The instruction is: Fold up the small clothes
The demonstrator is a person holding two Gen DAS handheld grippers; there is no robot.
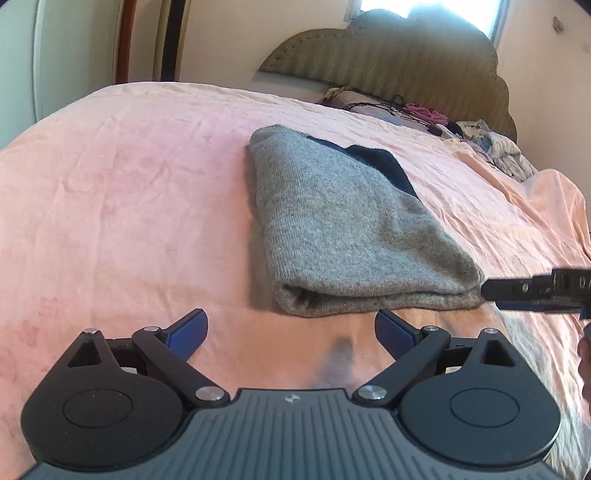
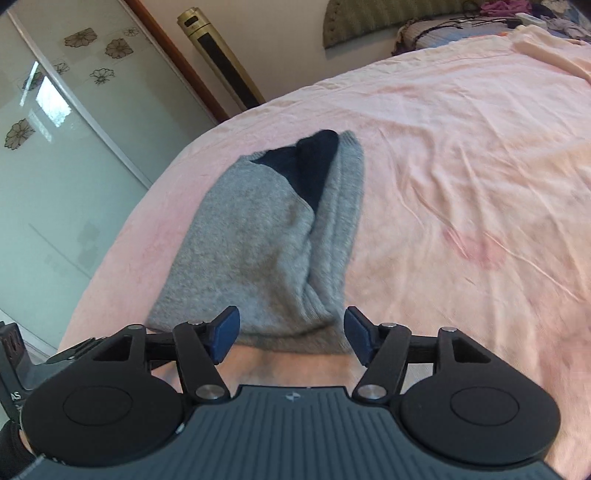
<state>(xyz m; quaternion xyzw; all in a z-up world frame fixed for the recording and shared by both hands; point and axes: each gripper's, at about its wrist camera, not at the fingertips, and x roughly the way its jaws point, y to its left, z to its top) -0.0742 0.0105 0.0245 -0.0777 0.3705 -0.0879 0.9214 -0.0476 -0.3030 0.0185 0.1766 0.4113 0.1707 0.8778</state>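
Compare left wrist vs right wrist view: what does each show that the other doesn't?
Left wrist only: the open left hand-held gripper, the window above the headboard, and the right hand-held gripper's finger beside the sweater's near corner.

Right wrist only: the open right hand-held gripper, the flower-patterned glass door, the gold tower unit.

Both: the folded grey sweater with its dark patch, the pink bedsheet, the headboard, the clothes pile.

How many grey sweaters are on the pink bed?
1. The grey sweater lies folded in the middle of the pink bed, just past both open grippers. The pile of clothes by the headboard may hide more.
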